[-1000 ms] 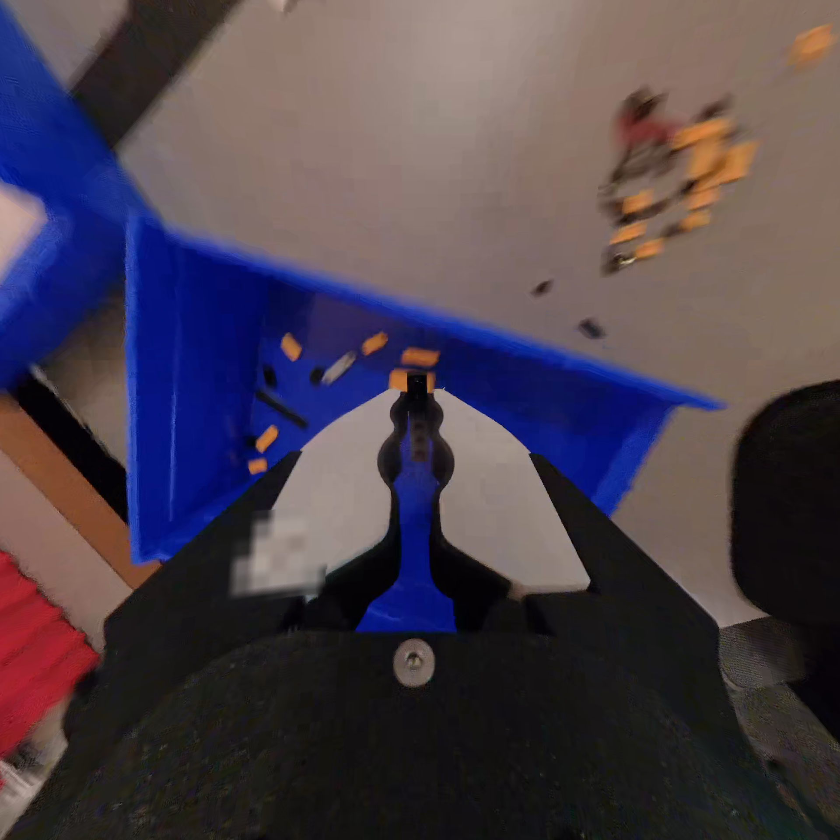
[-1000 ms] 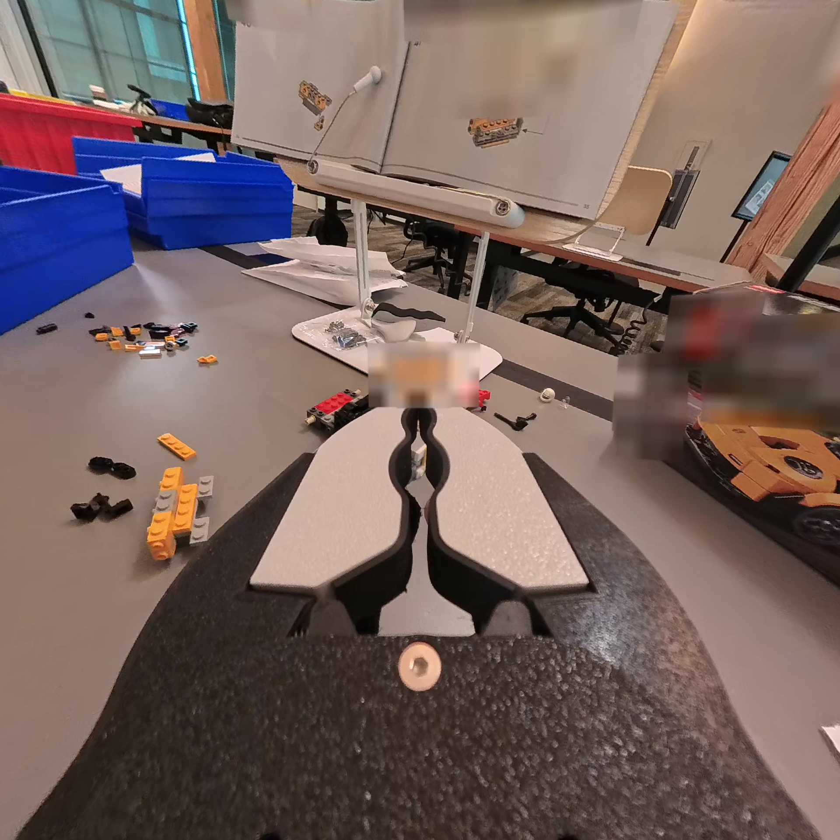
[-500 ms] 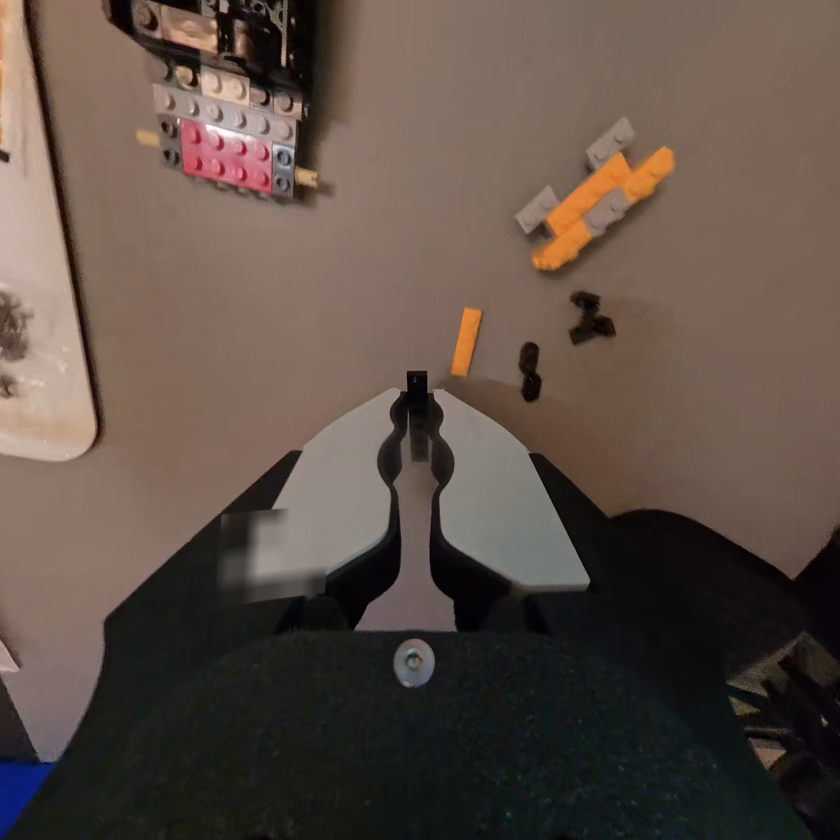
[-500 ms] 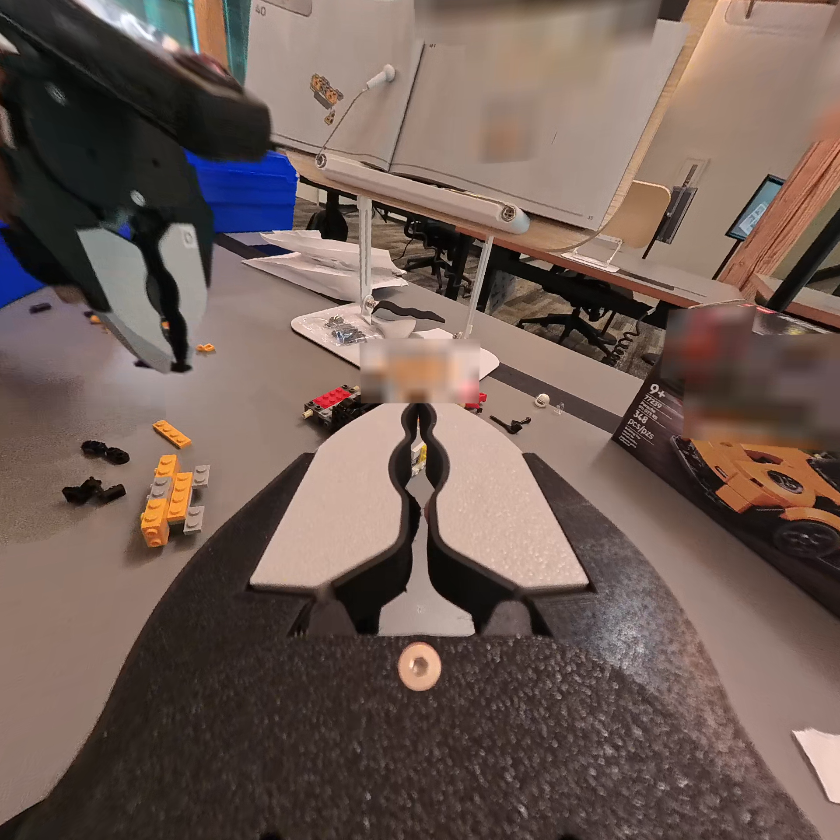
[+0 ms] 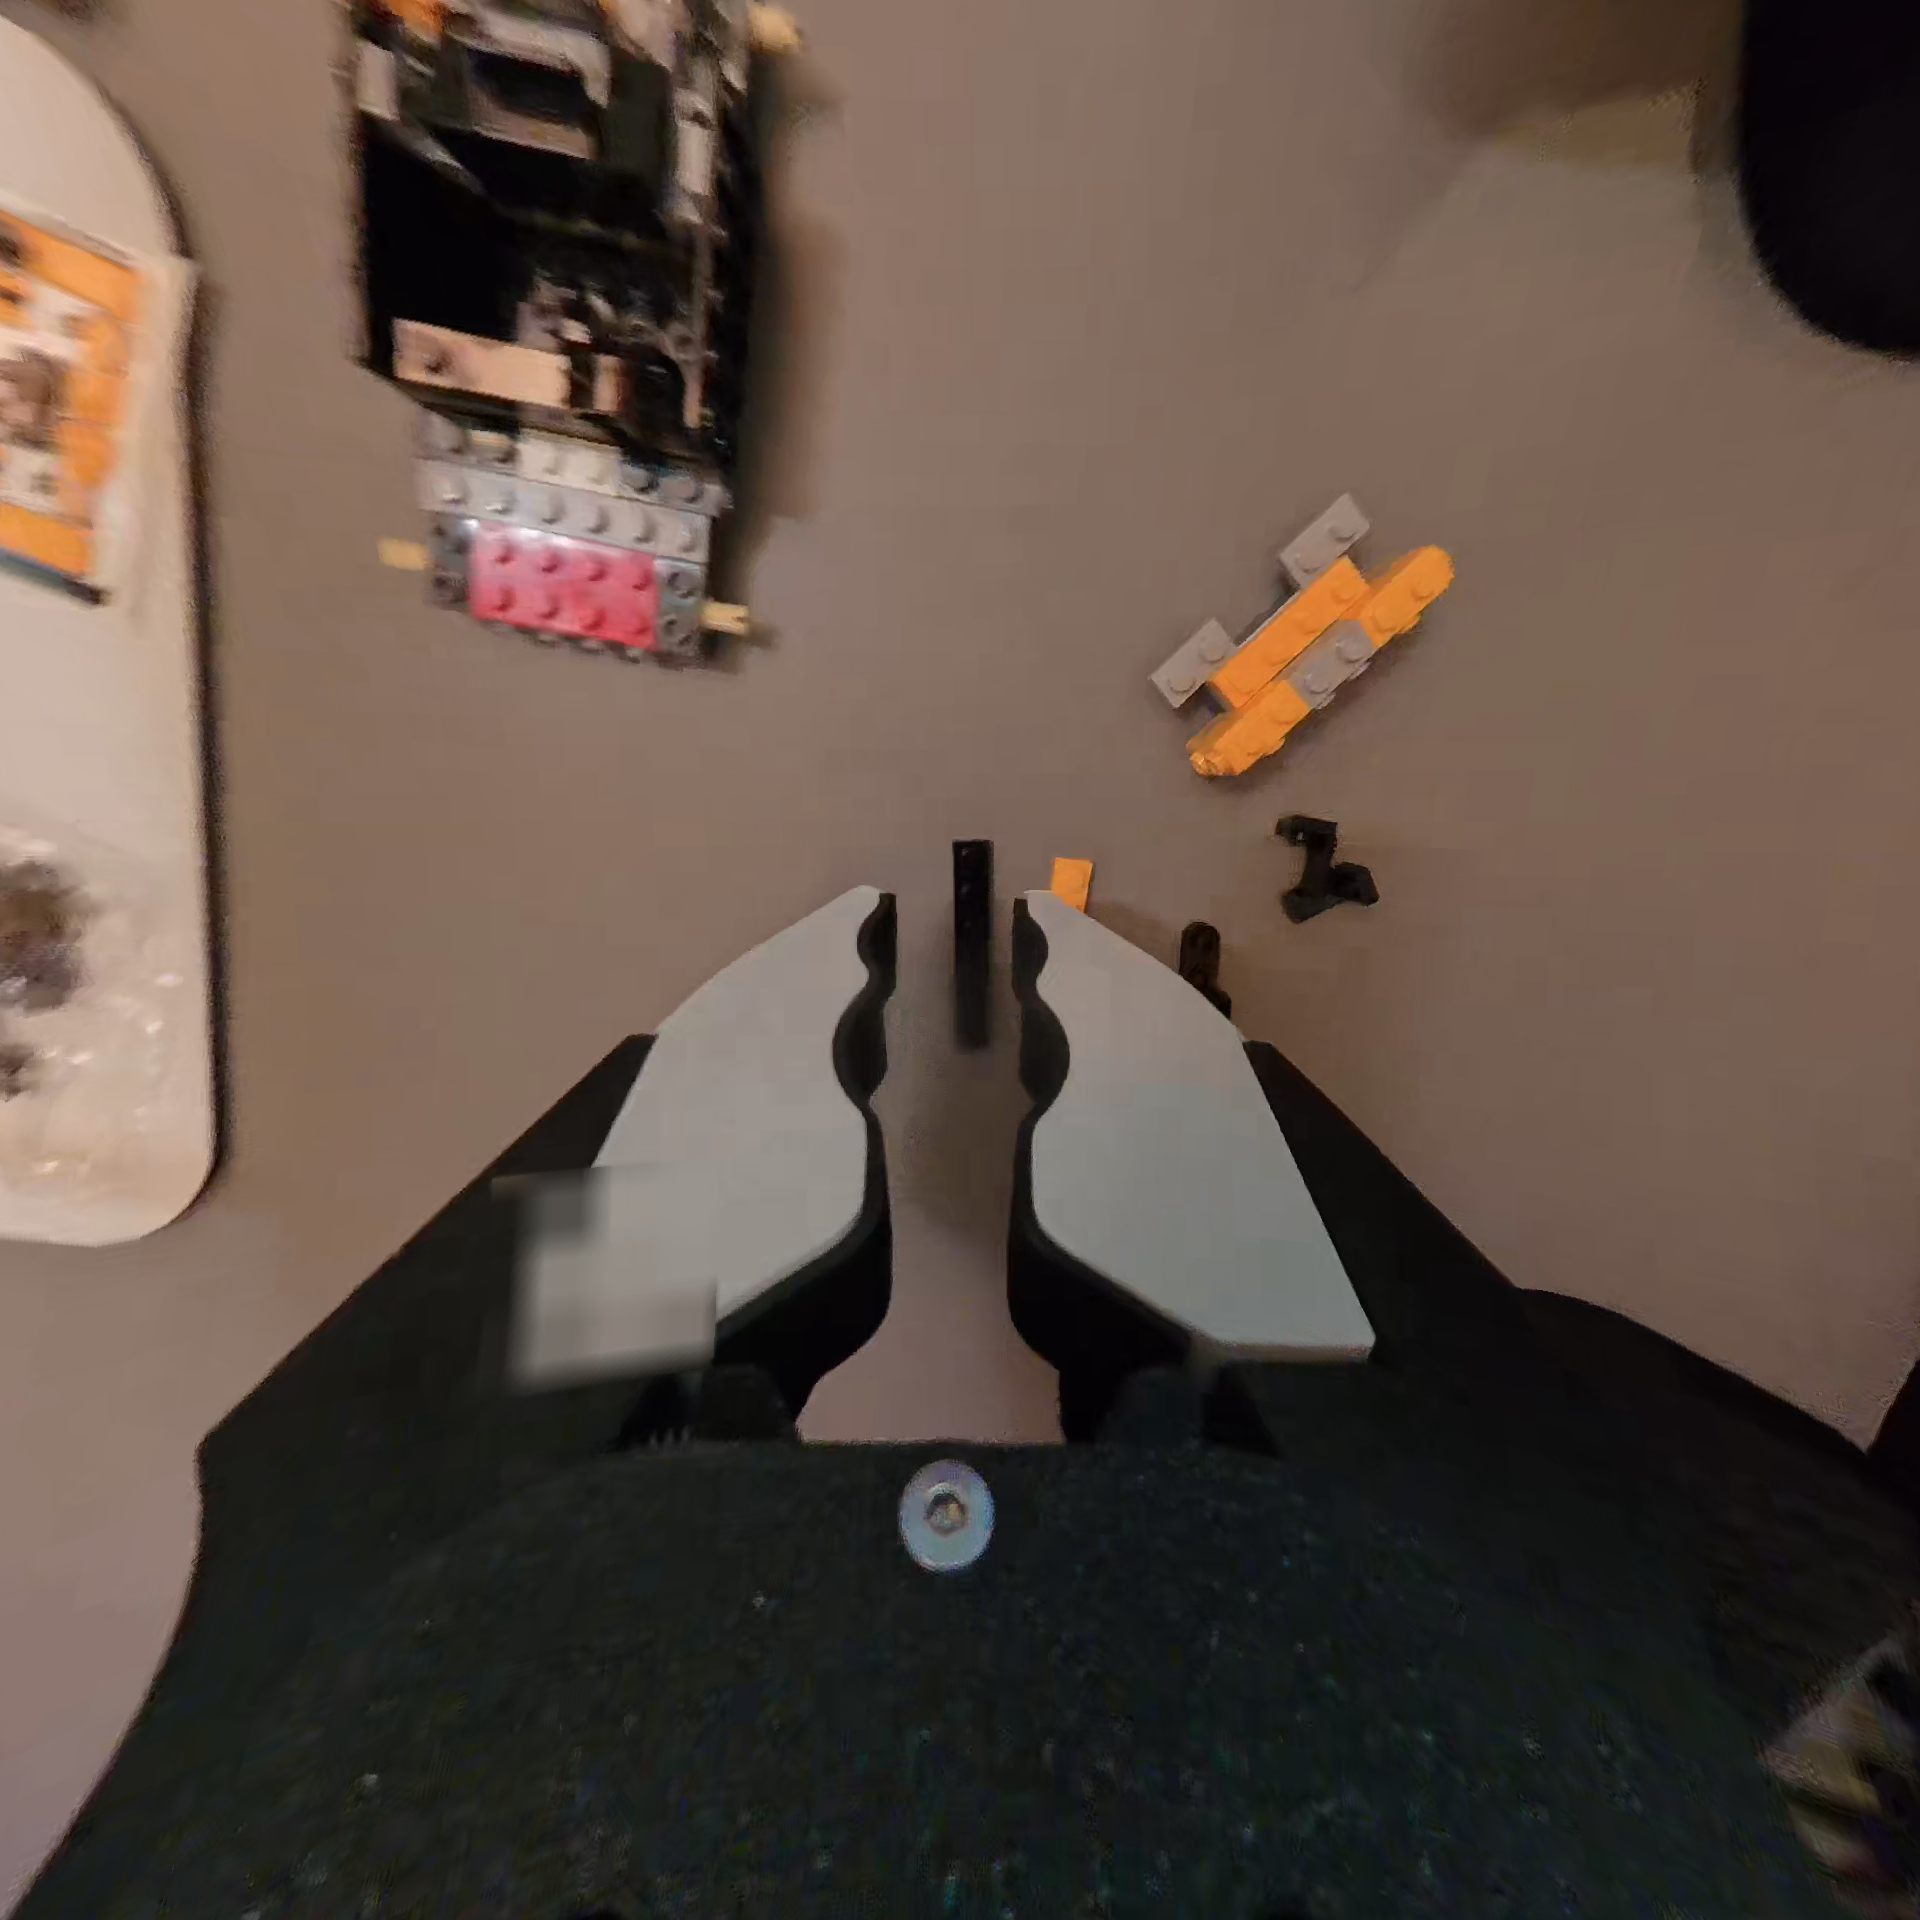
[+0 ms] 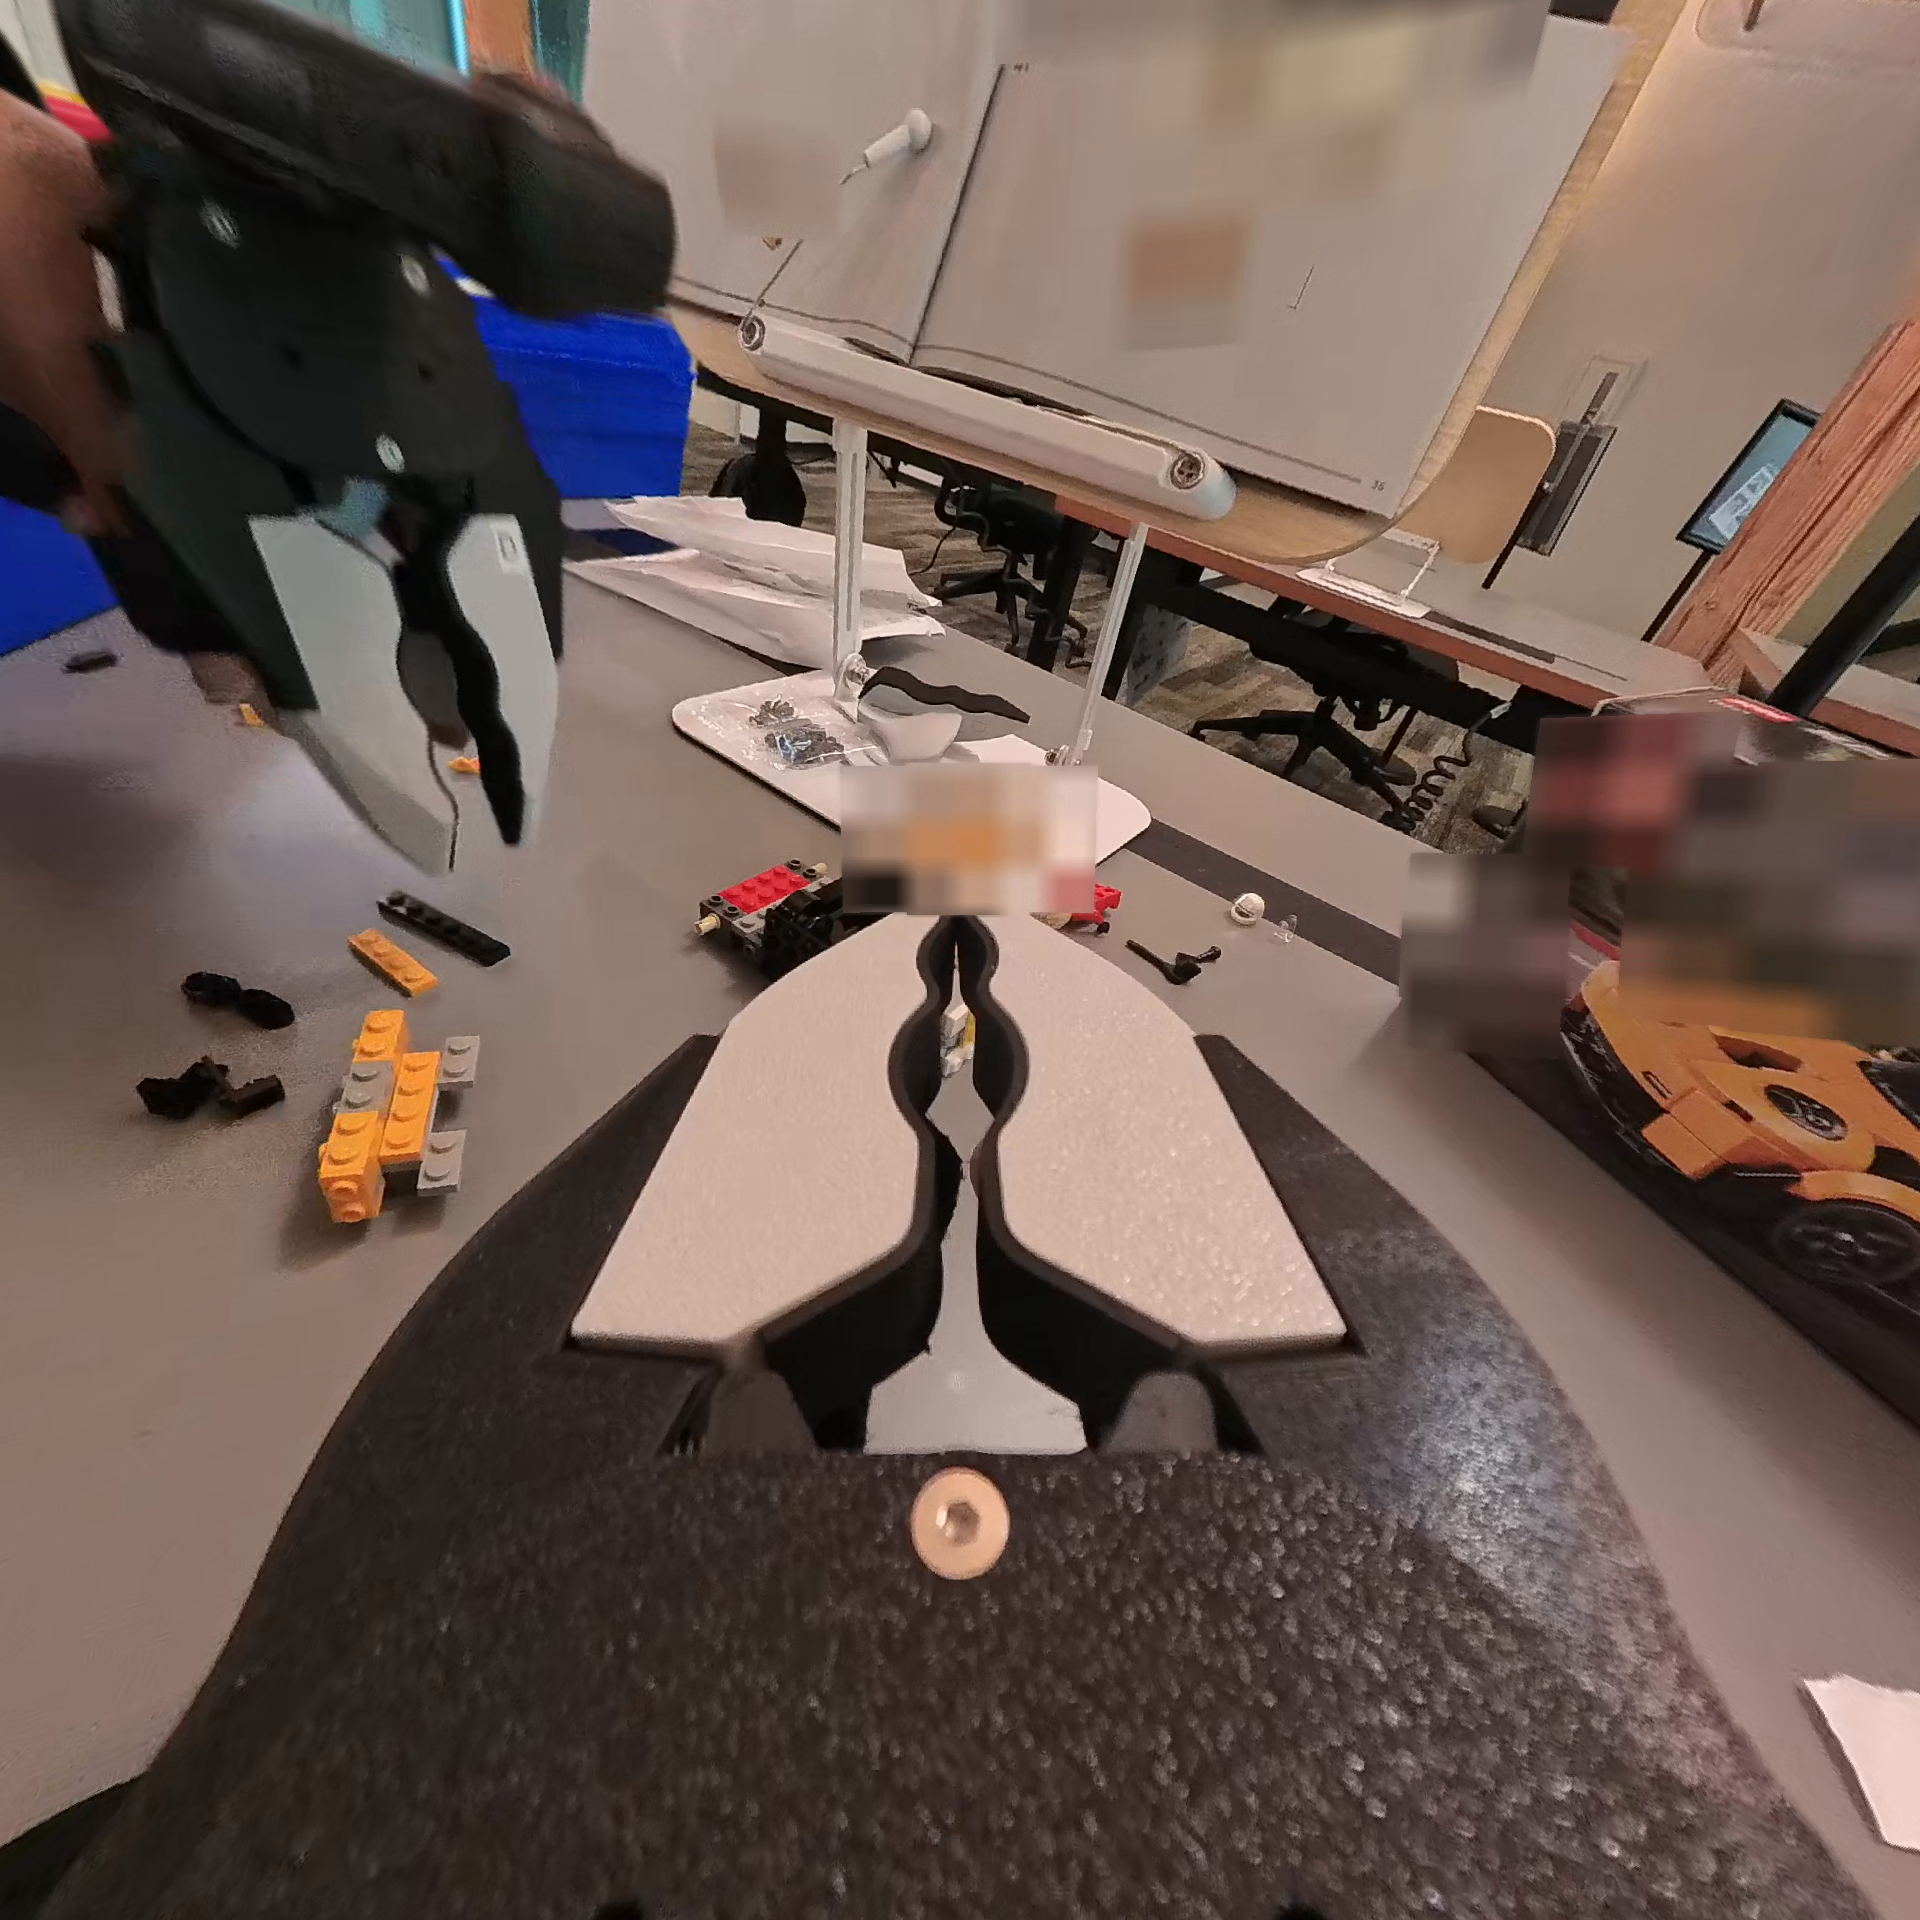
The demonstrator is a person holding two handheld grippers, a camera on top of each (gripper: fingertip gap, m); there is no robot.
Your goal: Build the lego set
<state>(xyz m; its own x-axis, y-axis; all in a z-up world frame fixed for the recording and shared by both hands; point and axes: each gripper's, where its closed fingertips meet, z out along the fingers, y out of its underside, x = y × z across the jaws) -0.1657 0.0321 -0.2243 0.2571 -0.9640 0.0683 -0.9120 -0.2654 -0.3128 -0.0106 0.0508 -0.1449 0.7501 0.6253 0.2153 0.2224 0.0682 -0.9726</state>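
My left gripper [image 5: 953,902] is open and hovers over the grey table [image 5: 623,935]. A long black plate [image 5: 971,966] lies flat on the table under the gap, with clear room to both pads. The right wrist view shows the same: the left gripper [image 6: 478,844] is above the black plate [image 6: 442,928]. My right gripper [image 6: 954,930] is shut. A small white and yellow piece [image 6: 956,1029] shows in the hollow behind its tips; I cannot tell whether it is held. The partly built chassis [image 5: 582,582] with a red plate lies ahead and also shows in the right wrist view [image 6: 769,899].
An orange and grey sub-assembly [image 5: 1304,649], an orange plate [image 6: 392,961] and small black pieces [image 5: 1325,873] lie right of the black plate. The white base [image 5: 104,1039] of the book stand is at the left. The set's box [image 6: 1714,1091] stands at the right, blue bins [image 6: 592,405] at the back. The gap from one gripper's tips to the other's is roughly 20 centimeters. To reach the black plate [image 6: 442,928] in a straight line is about 4 centimeters for my left fingers, about 20 centimeters for my right. Seen from the left wrist view [image 5: 975,942] as well.
My left gripper carried the black plate from the blue bin to the table near the loose pieces, then opened and let it go. The plate now lies on the table. My right gripper stayed shut and still.
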